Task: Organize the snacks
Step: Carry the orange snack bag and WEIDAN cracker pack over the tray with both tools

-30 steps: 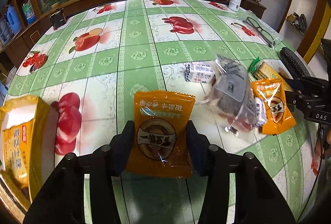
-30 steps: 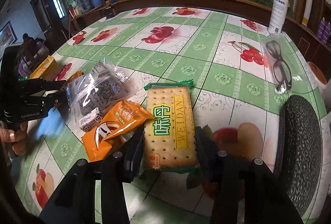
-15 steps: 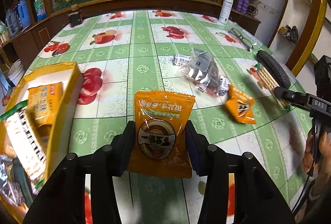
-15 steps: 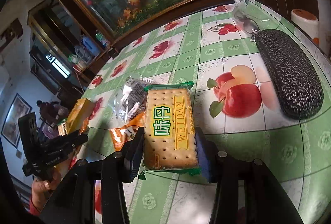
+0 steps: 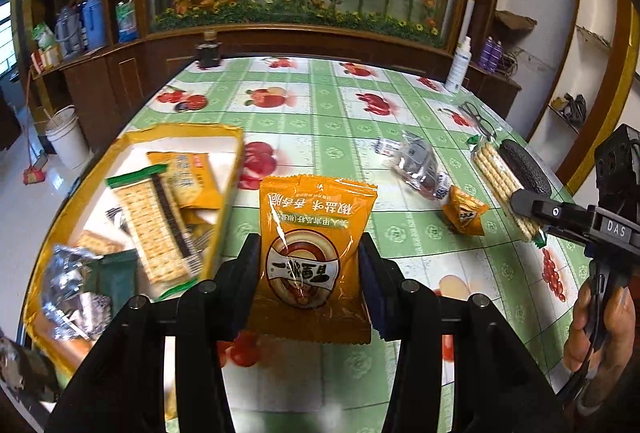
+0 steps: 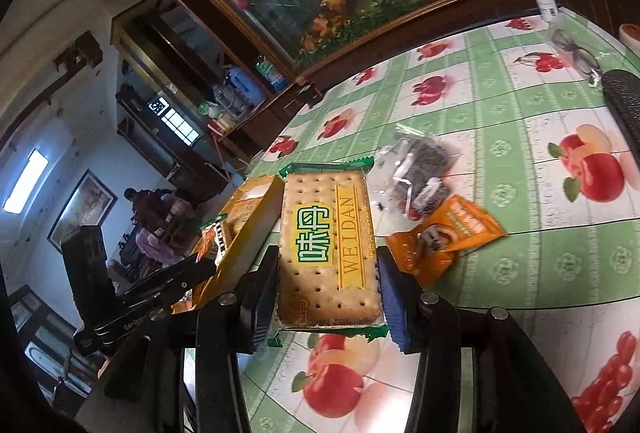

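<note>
My left gripper (image 5: 310, 273) is shut on an orange snack packet (image 5: 314, 257) and holds it above the table, right of the yellow box (image 5: 230, 169). The box holds several packets, among them a cracker pack (image 5: 154, 229). My right gripper (image 6: 326, 285) is shut on a WEIDAN cracker pack (image 6: 328, 249), lifted above the table; it also shows in the left wrist view (image 5: 502, 185). On the table lie a small orange packet (image 5: 464, 213), also in the right wrist view (image 6: 444, 239), and a clear bag of dark snacks (image 5: 418, 165), also in the right wrist view (image 6: 420, 175).
A green fruit-print tablecloth (image 5: 320, 113) covers the round table. A black glasses case (image 5: 524, 169), glasses (image 5: 478, 119) and a white spray bottle (image 5: 458, 67) stand at the right. A dark jar (image 5: 208, 53) sits at the far edge. A wooden cabinet runs behind.
Both grippers have risen and tilted up with their packets. The left one has swung left, so the yellow box and its contents show more fully. The right one has moved toward the box.
</note>
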`<state>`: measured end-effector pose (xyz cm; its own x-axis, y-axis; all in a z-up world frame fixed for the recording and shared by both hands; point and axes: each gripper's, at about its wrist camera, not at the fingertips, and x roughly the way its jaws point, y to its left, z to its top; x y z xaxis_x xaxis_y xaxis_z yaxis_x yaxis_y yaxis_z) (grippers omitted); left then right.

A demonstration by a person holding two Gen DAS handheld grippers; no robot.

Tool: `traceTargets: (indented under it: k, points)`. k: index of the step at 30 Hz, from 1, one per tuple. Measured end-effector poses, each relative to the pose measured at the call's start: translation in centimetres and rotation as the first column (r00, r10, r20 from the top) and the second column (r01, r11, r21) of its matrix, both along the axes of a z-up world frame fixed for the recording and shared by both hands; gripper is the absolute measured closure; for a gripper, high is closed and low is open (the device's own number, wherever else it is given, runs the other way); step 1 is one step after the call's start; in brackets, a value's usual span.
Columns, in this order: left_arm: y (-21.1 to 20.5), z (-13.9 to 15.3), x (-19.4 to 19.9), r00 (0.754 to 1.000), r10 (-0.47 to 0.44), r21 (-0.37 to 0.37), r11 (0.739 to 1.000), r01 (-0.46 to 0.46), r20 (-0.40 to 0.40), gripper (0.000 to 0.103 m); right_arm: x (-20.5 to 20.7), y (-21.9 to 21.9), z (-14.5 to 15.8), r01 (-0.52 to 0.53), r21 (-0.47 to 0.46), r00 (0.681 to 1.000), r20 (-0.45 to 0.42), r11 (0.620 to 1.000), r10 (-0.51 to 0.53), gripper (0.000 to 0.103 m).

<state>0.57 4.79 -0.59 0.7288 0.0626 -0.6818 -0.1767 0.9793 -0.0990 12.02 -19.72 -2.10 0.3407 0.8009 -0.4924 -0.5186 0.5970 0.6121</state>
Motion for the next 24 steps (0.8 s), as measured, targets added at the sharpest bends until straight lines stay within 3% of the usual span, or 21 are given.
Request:
traceTargets:
  k: [13, 24]
  points:
    - [7.1, 0.0, -3.8, 0.978, 0.203, -0.023, 0.979, -0.203, 0.039, 0.058, -2.7, 8.9, 0.7, -0.156, -0.030, 0.987, 0.021, 0.987, 0.156, 0.056]
    - [9.6, -1.1, -5.0, 0.958, 0.285, -0.009, 0.958, -0.285, 0.031, 0.058, -4.5, 14.7, 2.2, -0.239, -0.044, 0.968, 0.066, 0.970, 0.242, 0.056]
